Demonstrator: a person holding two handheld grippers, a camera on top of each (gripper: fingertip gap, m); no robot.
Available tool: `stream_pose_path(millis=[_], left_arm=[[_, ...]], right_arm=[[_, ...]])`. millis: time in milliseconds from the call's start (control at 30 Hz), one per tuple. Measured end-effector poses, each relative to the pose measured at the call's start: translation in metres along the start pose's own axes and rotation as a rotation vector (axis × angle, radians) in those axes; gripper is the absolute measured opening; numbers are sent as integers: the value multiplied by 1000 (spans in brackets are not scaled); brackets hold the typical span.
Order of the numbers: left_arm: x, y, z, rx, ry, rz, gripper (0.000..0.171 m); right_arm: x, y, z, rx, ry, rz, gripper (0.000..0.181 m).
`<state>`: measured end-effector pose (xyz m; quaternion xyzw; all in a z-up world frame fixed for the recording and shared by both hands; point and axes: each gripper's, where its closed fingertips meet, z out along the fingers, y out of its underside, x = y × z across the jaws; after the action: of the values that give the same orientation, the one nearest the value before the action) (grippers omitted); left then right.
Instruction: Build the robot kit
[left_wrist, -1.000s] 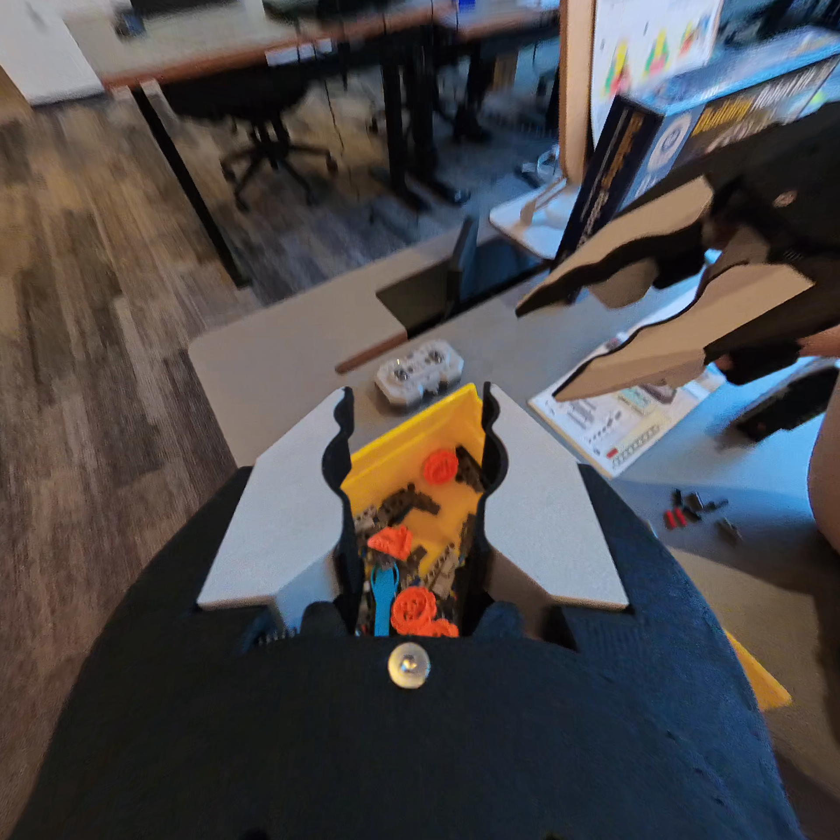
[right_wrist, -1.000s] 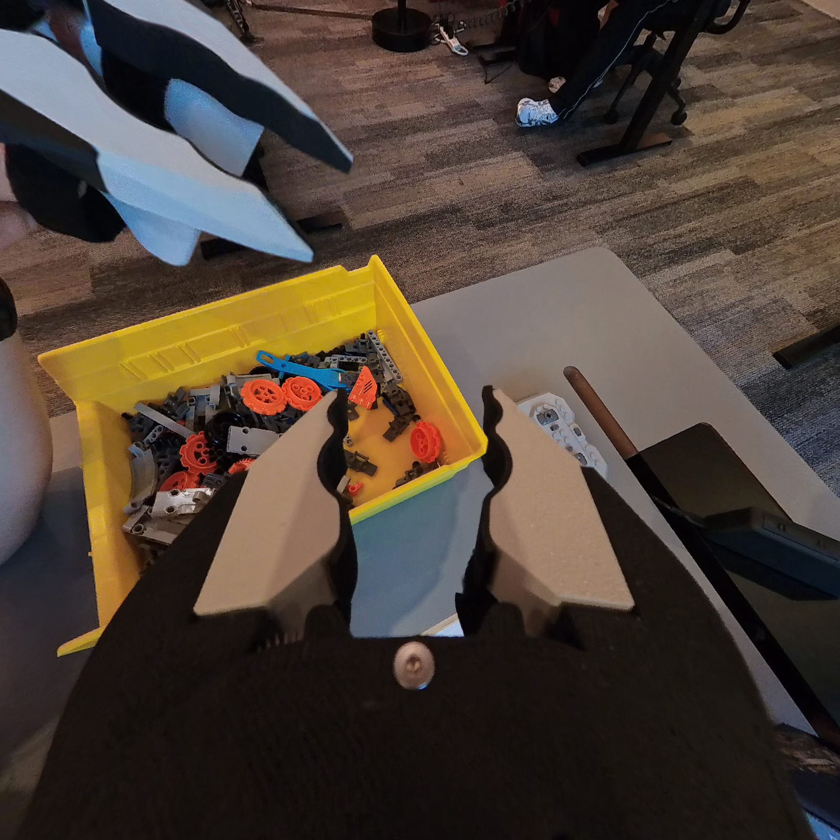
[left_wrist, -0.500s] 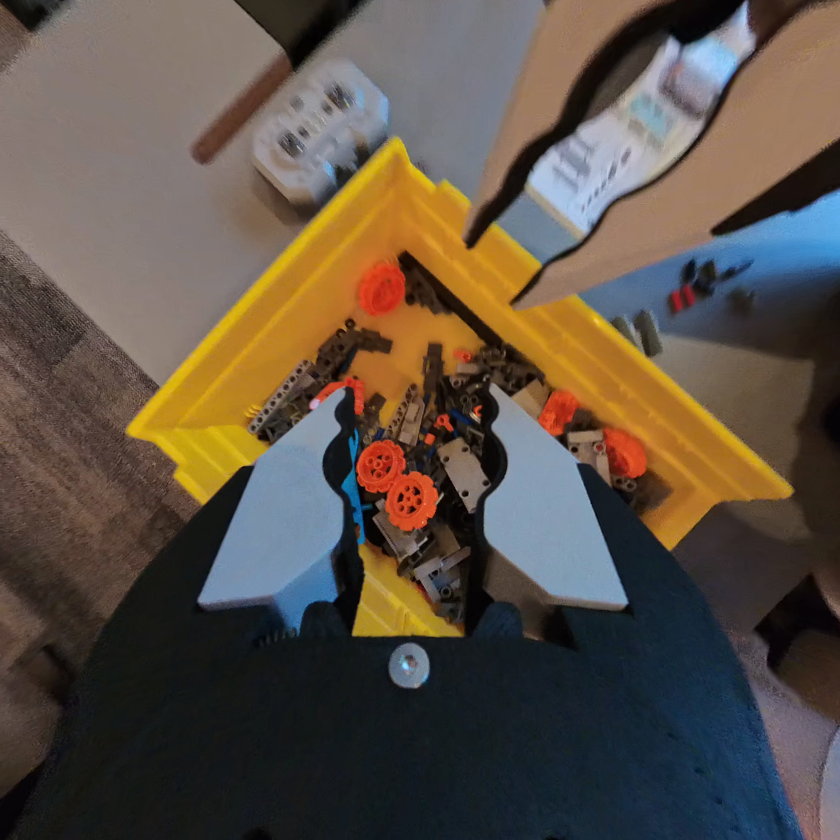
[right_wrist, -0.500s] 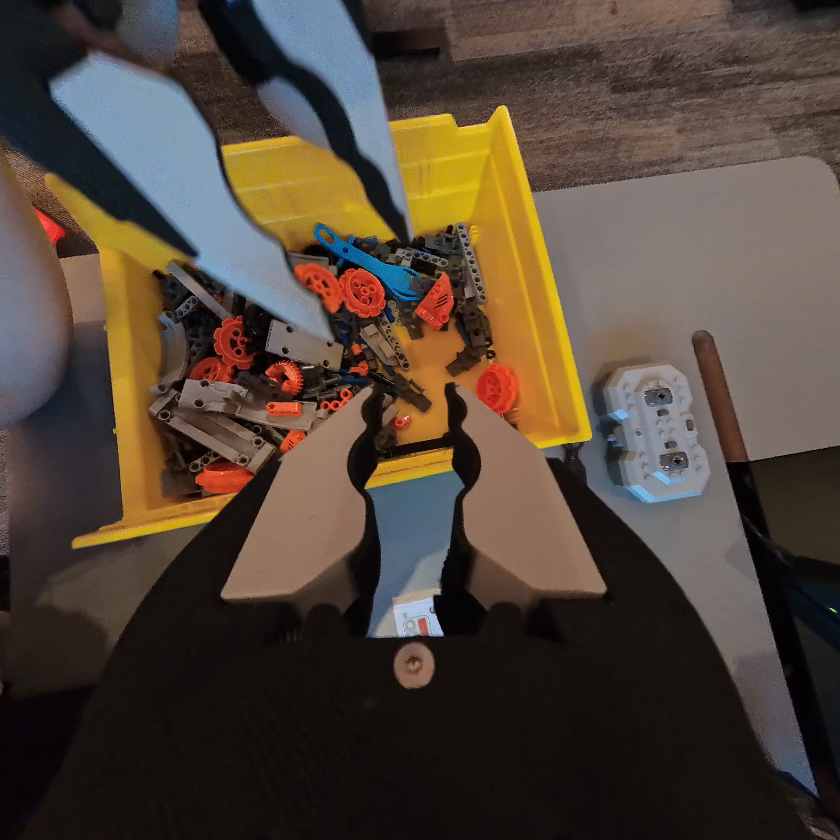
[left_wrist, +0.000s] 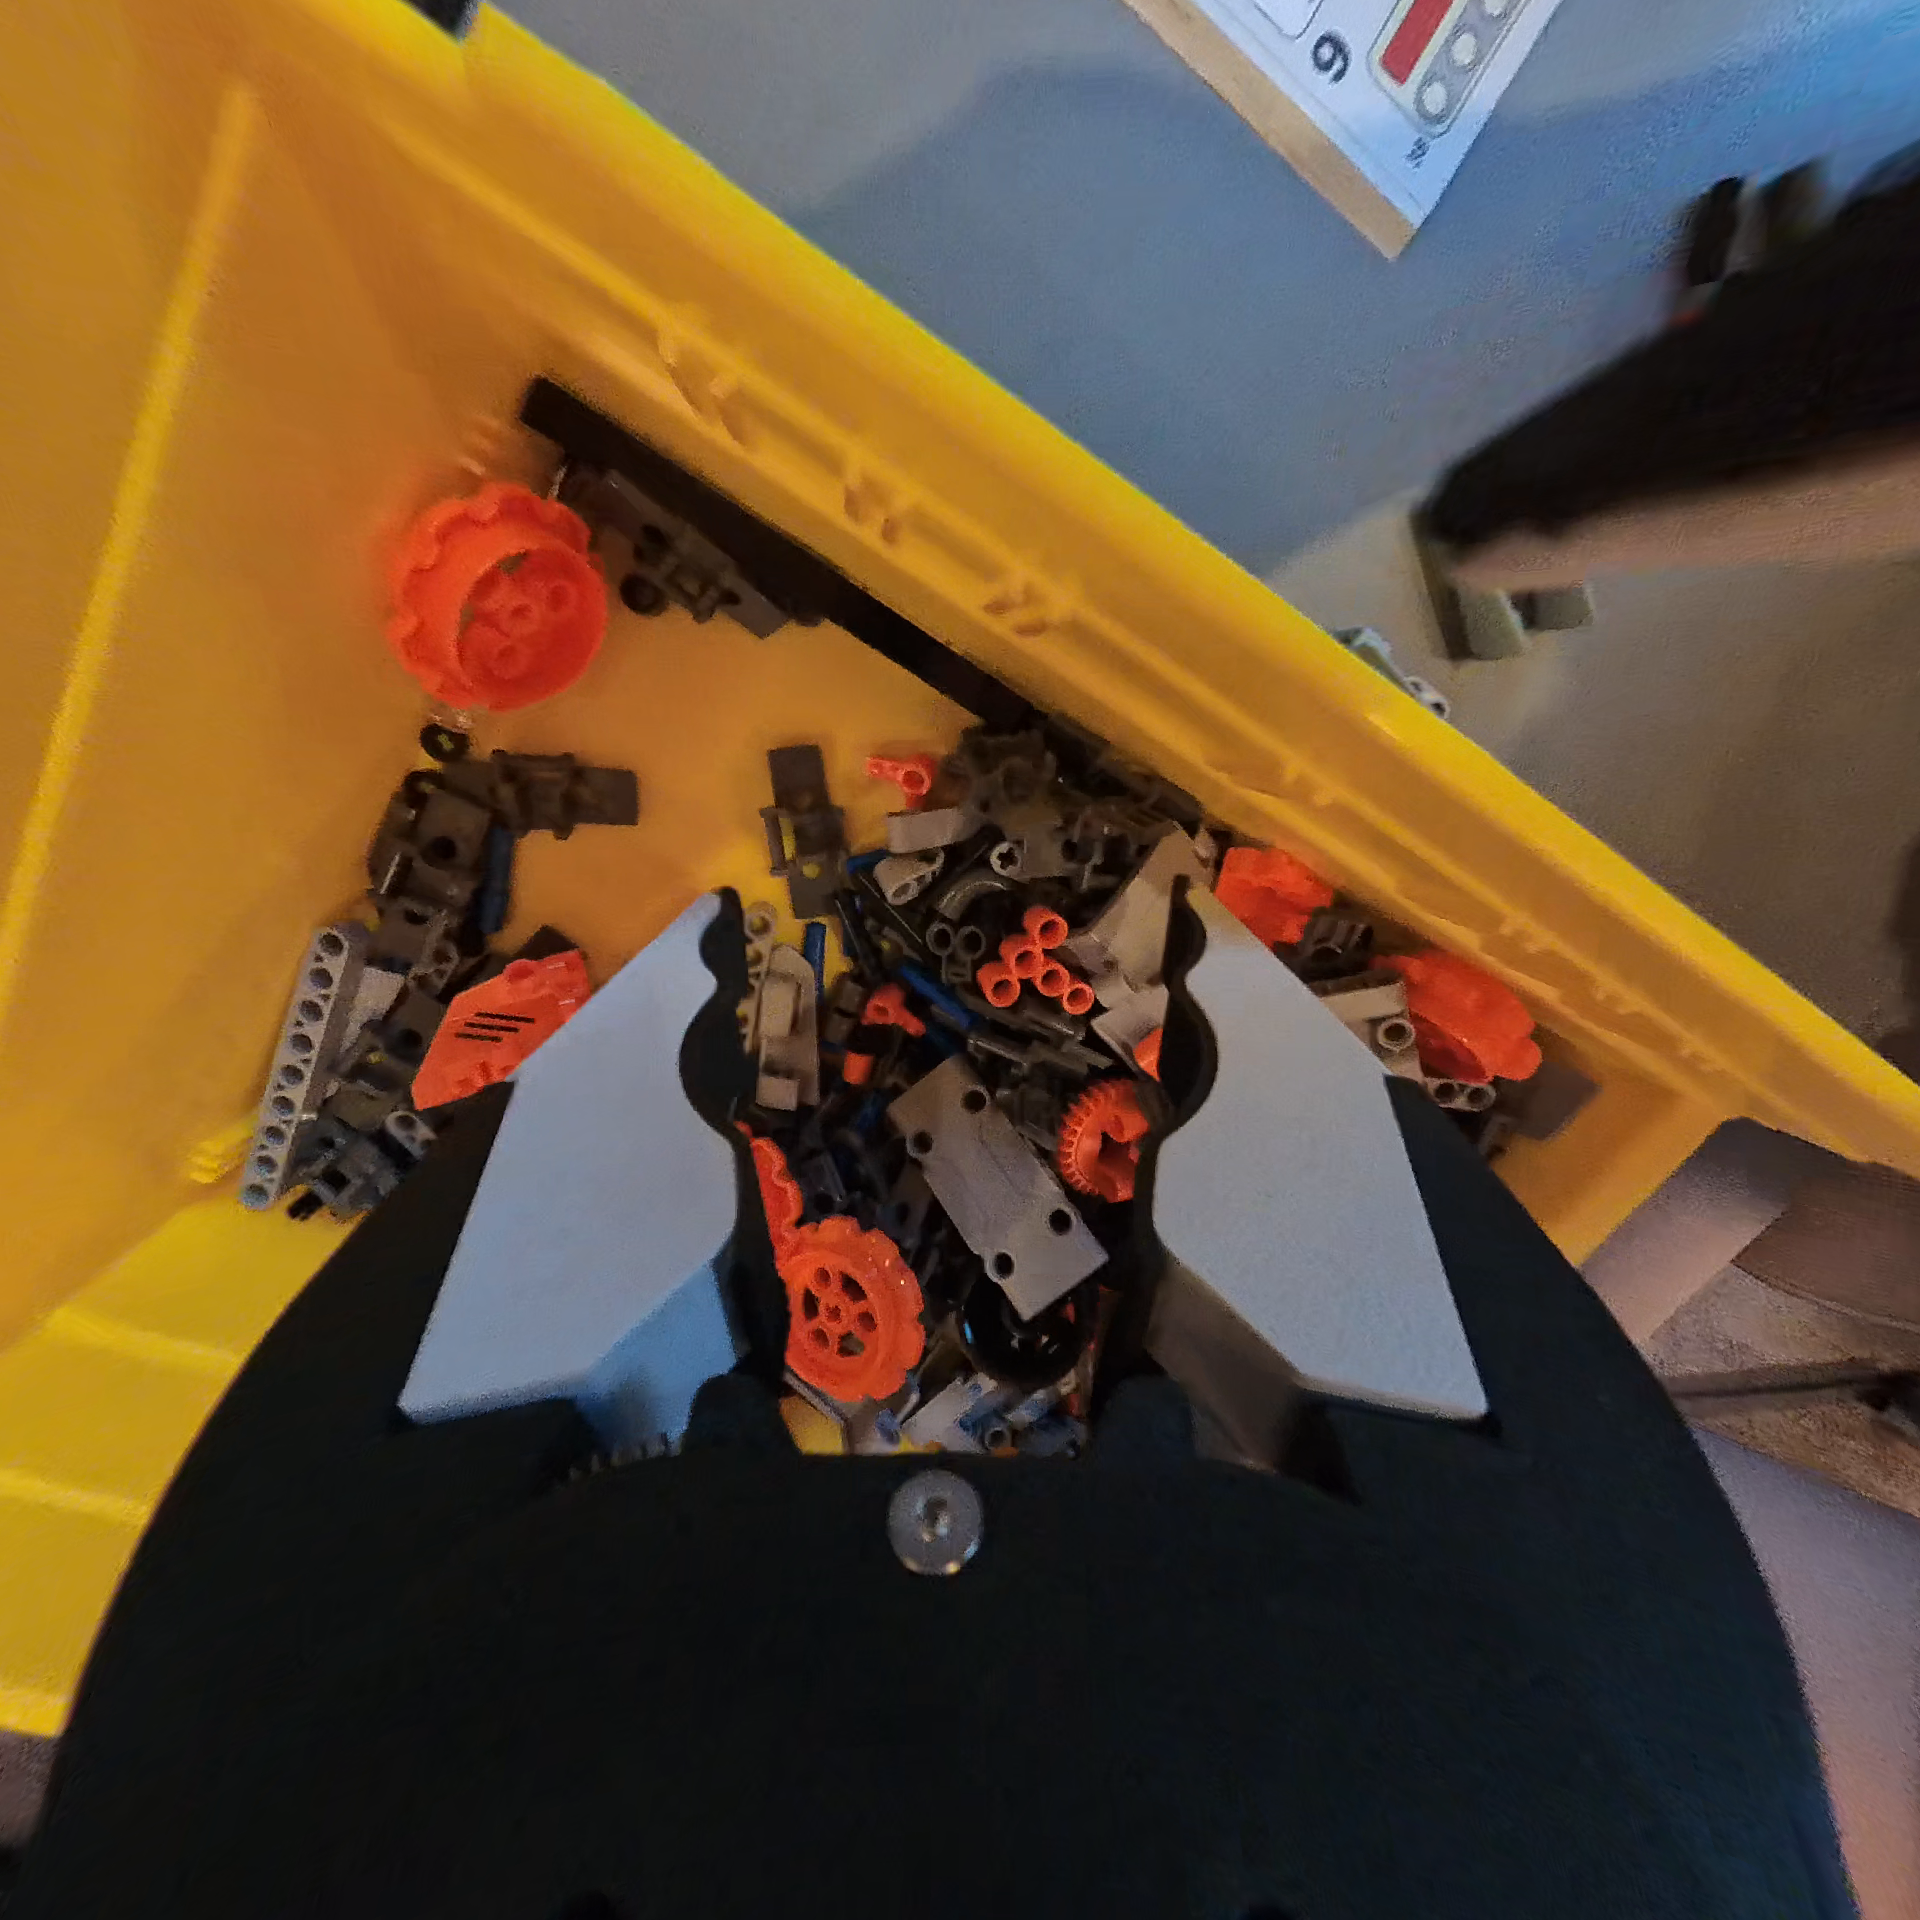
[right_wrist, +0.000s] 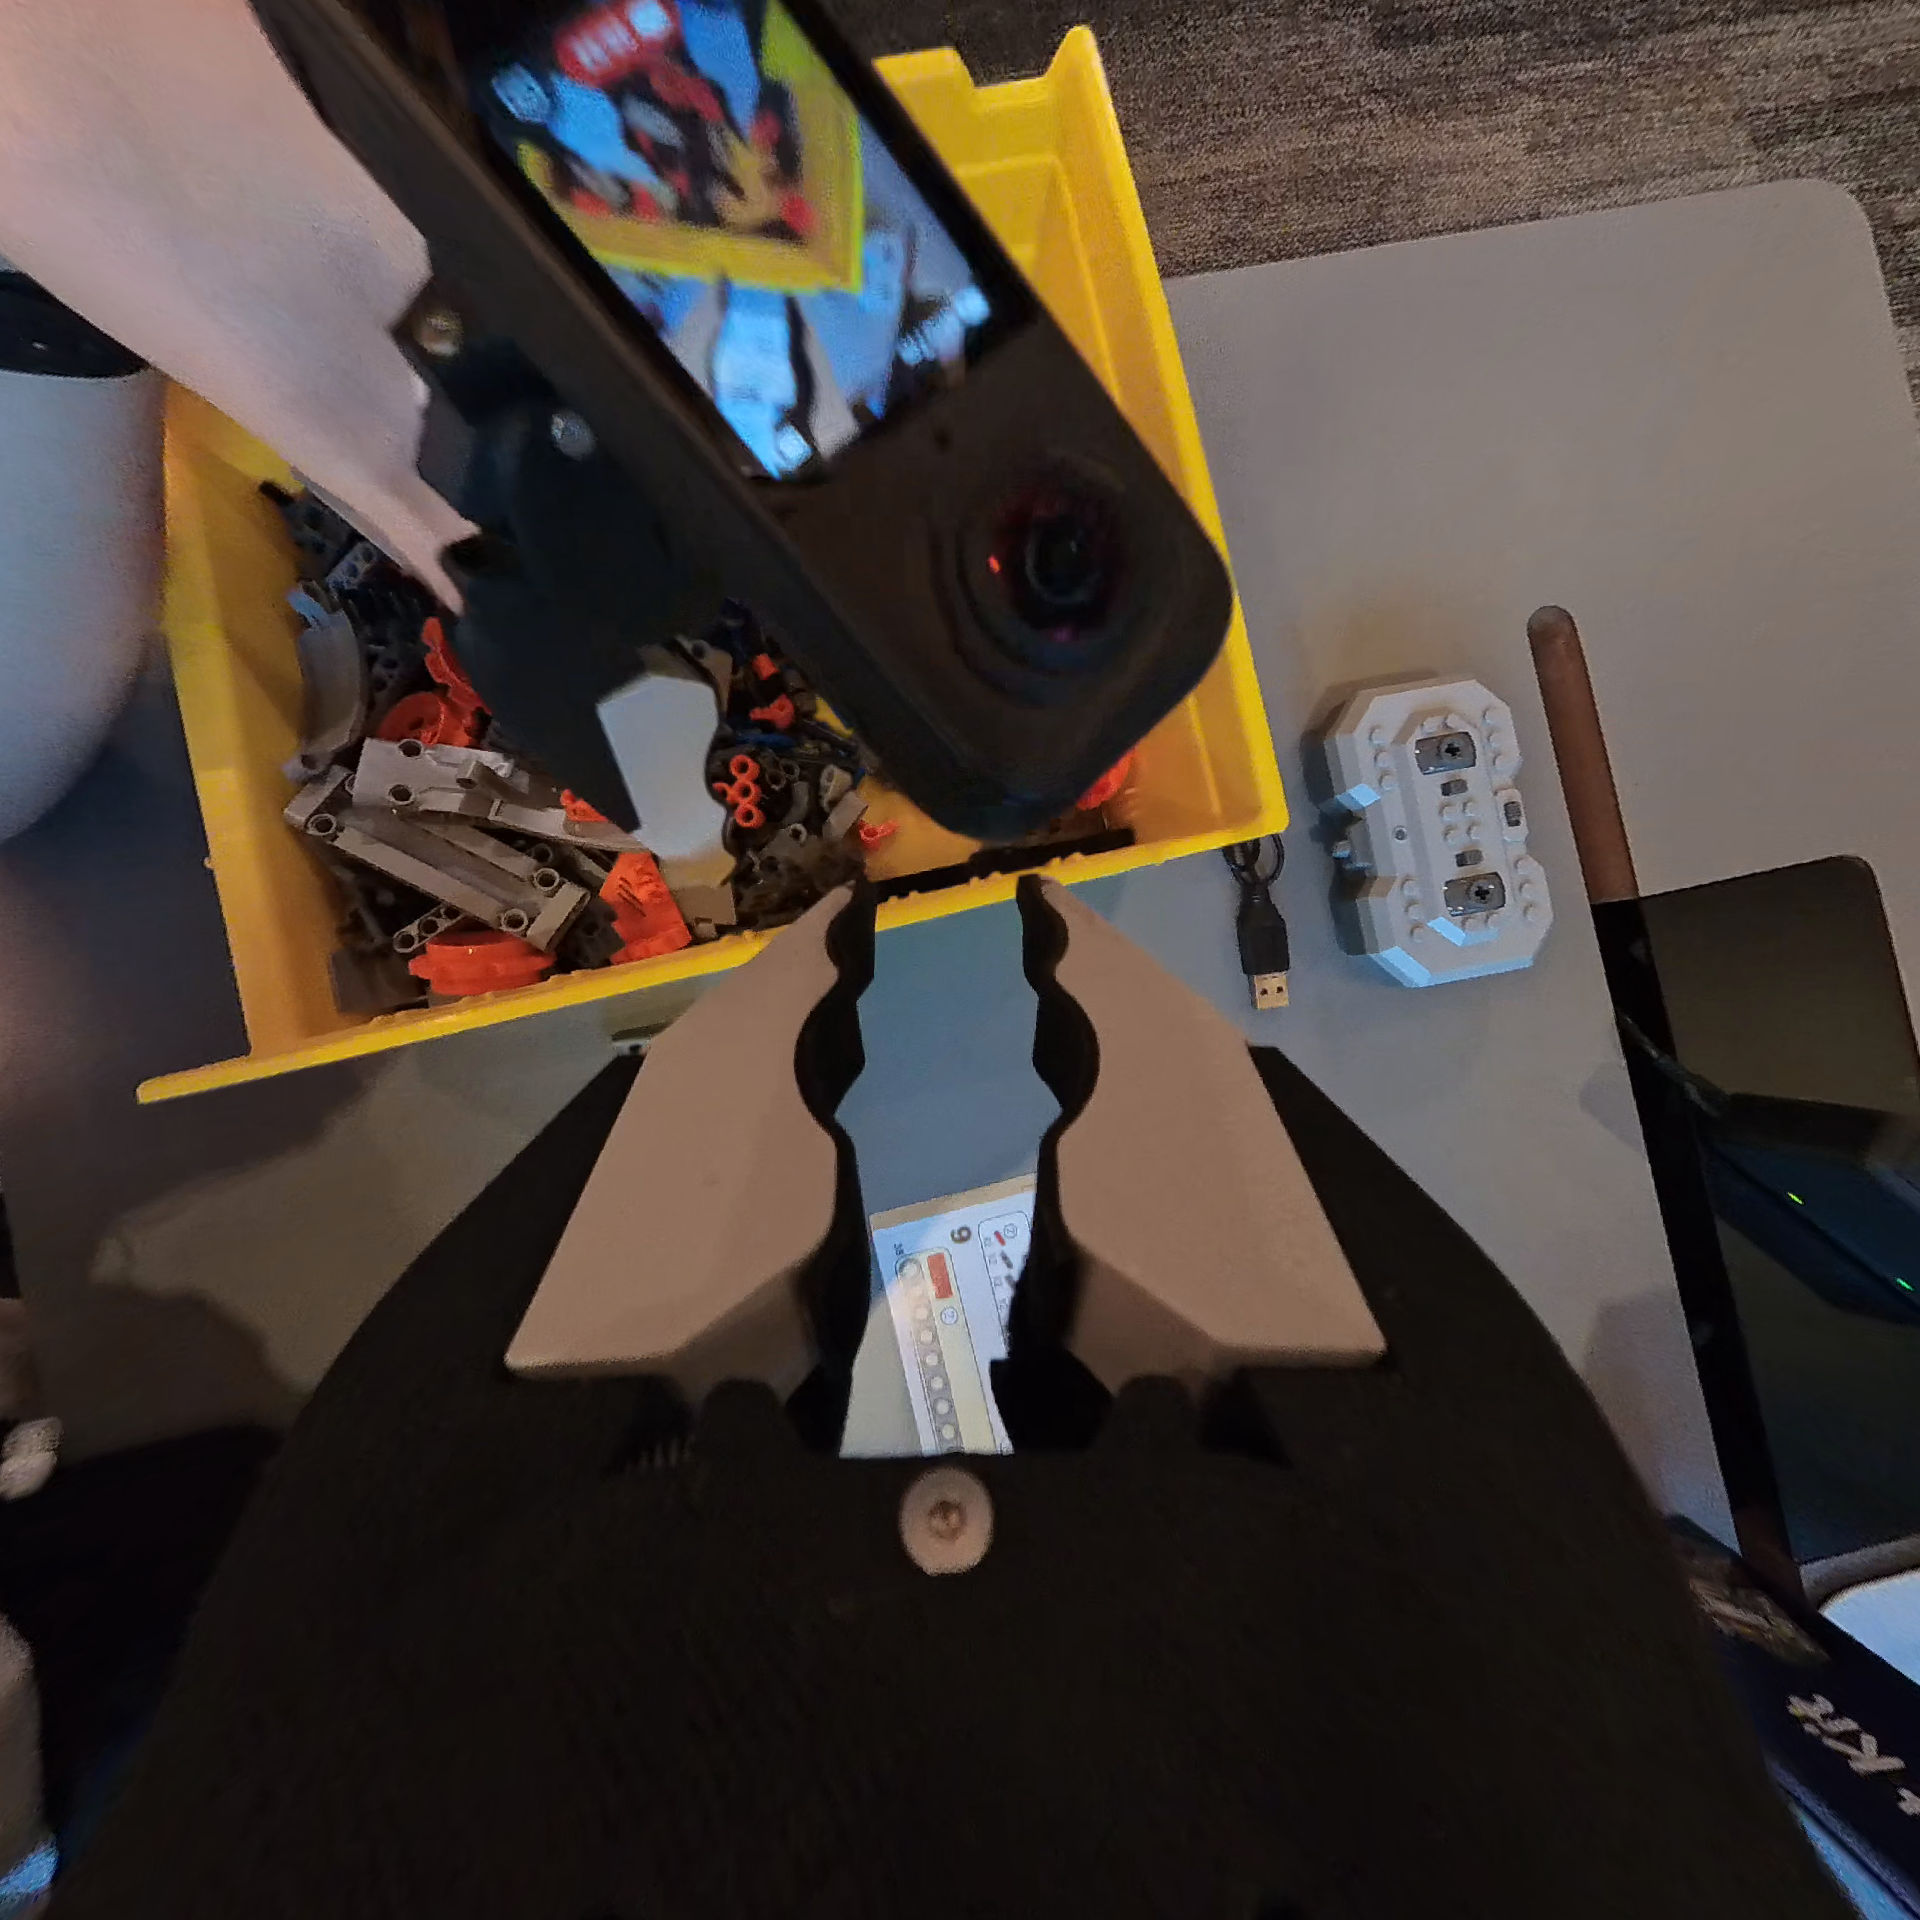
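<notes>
A yellow bin (left_wrist: 935, 468) holds a heap of grey, black and orange building parts. My left gripper (left_wrist: 951, 914) is open and low inside the bin, its fingers astride the heap. An orange T-shaped connector (left_wrist: 1029, 971) lies just past the tips, and a grey panel (left_wrist: 997, 1184) and an orange wheel (left_wrist: 847, 1314) lie between the fingers. Another orange wheel (left_wrist: 499, 608) sits in the bin's corner. My right gripper (right_wrist: 940, 894) is open with a narrow gap and empty, just outside the bin's near wall (right_wrist: 665, 987). The left gripper's camera (right_wrist: 1049, 582) hides much of the bin.
A white-grey hub block (right_wrist: 1434, 831) and a USB plug (right_wrist: 1262, 935) lie right of the bin on the grey table (right_wrist: 1507, 416). An instruction sheet (right_wrist: 935, 1320) lies under my right gripper. A wooden rod (right_wrist: 1569, 748) and a dark screen (right_wrist: 1787, 1143) are at the right. A hand (right_wrist: 208, 260) holds the left gripper. The USB plug (right_wrist: 1262, 935) is about equally far from each gripper, around 15 cm.
My left gripper has dropped down into the bin and its fingers have spread a little wider. My right gripper has narrowed its gap and now points down at the bin's near wall.
</notes>
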<state>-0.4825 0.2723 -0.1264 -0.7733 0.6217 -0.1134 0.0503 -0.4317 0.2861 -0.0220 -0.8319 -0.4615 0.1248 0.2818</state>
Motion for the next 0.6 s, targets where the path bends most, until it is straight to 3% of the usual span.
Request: stream_pose_path(millis=[267, 333, 600], left_arm=[[0, -10, 16, -46, -36, 8, 84], [-4, -13, 17, -41, -68, 4, 78], [4, -6, 24, -67, 57, -91, 70]], right_arm=[[6, 10, -11, -37, 61, -16, 30], [6, 11, -14, -28, 52, -16, 30], [9, 13, -26, -17, 89, 13, 30]])
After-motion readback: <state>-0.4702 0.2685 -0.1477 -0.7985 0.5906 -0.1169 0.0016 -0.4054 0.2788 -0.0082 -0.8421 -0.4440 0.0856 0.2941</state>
